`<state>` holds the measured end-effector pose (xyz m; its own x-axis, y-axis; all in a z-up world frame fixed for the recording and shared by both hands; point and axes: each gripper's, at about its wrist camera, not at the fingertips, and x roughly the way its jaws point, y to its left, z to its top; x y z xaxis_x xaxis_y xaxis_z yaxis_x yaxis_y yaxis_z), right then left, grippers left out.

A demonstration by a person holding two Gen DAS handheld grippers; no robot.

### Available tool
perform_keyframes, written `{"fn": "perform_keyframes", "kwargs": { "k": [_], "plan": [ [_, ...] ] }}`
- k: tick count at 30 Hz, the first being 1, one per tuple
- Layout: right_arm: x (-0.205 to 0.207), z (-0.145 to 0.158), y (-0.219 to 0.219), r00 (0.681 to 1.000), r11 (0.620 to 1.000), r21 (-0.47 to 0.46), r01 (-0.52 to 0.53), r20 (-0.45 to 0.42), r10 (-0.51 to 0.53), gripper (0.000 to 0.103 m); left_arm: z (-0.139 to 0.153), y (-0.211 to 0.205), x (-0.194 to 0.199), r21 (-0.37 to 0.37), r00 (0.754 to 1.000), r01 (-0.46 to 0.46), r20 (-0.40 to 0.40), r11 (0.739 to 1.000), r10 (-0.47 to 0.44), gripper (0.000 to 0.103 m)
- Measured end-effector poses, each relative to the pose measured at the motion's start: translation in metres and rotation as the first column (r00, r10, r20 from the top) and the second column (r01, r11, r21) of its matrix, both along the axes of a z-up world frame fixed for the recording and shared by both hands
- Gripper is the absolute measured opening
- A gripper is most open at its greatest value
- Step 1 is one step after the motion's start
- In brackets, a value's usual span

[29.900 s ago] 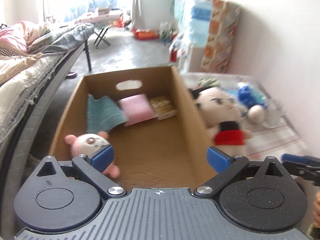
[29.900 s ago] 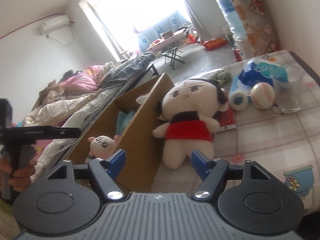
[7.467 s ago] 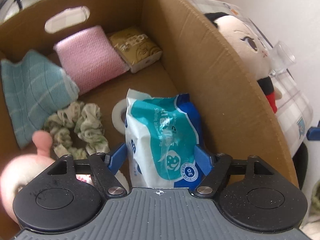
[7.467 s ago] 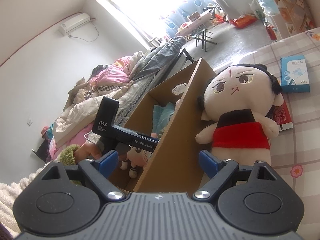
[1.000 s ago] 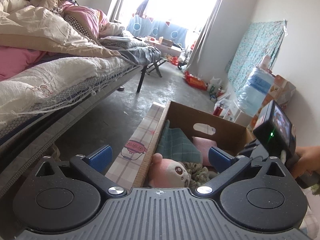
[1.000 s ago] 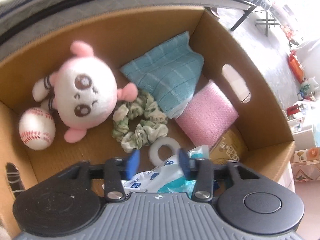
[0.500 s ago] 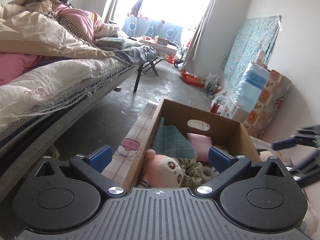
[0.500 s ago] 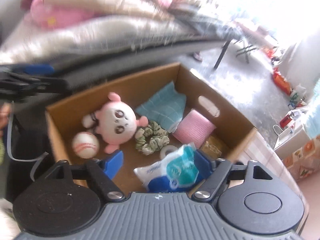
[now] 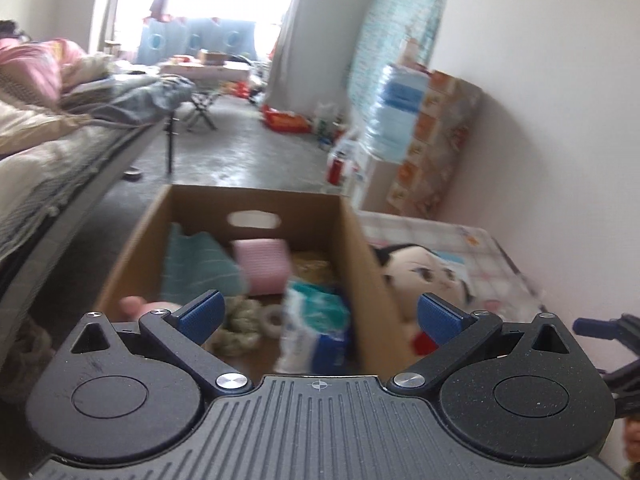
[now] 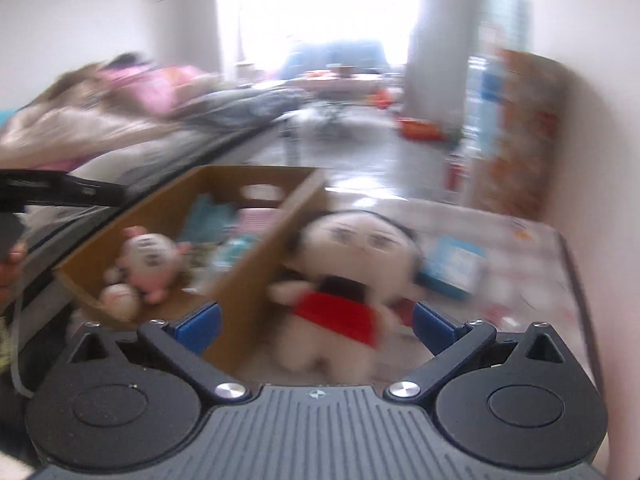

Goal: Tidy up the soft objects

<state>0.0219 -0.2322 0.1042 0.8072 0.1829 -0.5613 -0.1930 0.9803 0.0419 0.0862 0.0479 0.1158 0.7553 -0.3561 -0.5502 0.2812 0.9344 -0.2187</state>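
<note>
A brown cardboard box (image 9: 356, 240) (image 10: 256, 288) holds a teal cloth (image 9: 196, 264), a pink cloth (image 9: 262, 266), a scrunchie (image 9: 236, 322), a tape roll (image 9: 274, 320), a blue-white wipes pack (image 9: 316, 328), a pink plush (image 10: 150, 264) and a baseball (image 10: 120, 298). A big doll in a red top (image 10: 344, 276) (image 9: 424, 276) leans on the box's right wall outside it. My left gripper (image 9: 318, 316) is open and empty above the box's near end. My right gripper (image 10: 316, 320) is open and empty in front of the doll.
A blue packet (image 10: 454, 264) lies on the checked tablecloth (image 10: 516, 264) right of the doll. A bed (image 9: 60, 152) runs along the left. A water jug (image 9: 394, 116) and a patterned carton (image 9: 436, 148) stand by the right wall. The right view is blurred.
My right gripper has pulled up out of the box and swung right to face the doll, empty. My left gripper has moved in over the box's near end.
</note>
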Motion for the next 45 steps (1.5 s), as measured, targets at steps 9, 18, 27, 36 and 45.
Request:
{"fn": "perform_keyframes", "kwargs": {
  "k": [9, 18, 27, 36, 45],
  "plan": [
    [-0.01, -0.03, -0.059, 0.968, 0.971, 0.1, 0.216, 0.111, -0.227, 0.103, 0.026, -0.086, 0.037, 0.063, 0.985, 0.167, -0.056, 0.984, -0.163, 0.103],
    [0.014, -0.059, -0.101, 0.927, 0.917, 0.24, 0.319, 0.121, -0.354, 0.103, 0.023, -0.194, 0.107, 0.152, 0.955, 0.253, -0.195, 0.955, -0.222, 0.103],
    [0.038, -0.084, -0.094, 0.953, 0.929, 0.268, 0.253, 0.095, -0.287, 0.103, -0.059, -0.283, 0.216, 0.165, 0.884, 0.229, -0.449, 0.959, -0.133, 0.103],
    [0.066, -0.106, -0.099, 0.969, 0.94, 0.268, 0.213, 0.067, -0.238, 0.103, -0.117, -0.326, 0.269, 0.121, 0.795, 0.219, -0.597, 0.968, -0.105, 0.103],
    [0.069, -0.116, -0.103, 0.973, 0.939, 0.281, 0.198, 0.058, -0.223, 0.103, -0.147, -0.347, 0.277, 0.216, 0.773, 0.273, -0.629, 0.937, -0.08, 0.099]
  ]
}}
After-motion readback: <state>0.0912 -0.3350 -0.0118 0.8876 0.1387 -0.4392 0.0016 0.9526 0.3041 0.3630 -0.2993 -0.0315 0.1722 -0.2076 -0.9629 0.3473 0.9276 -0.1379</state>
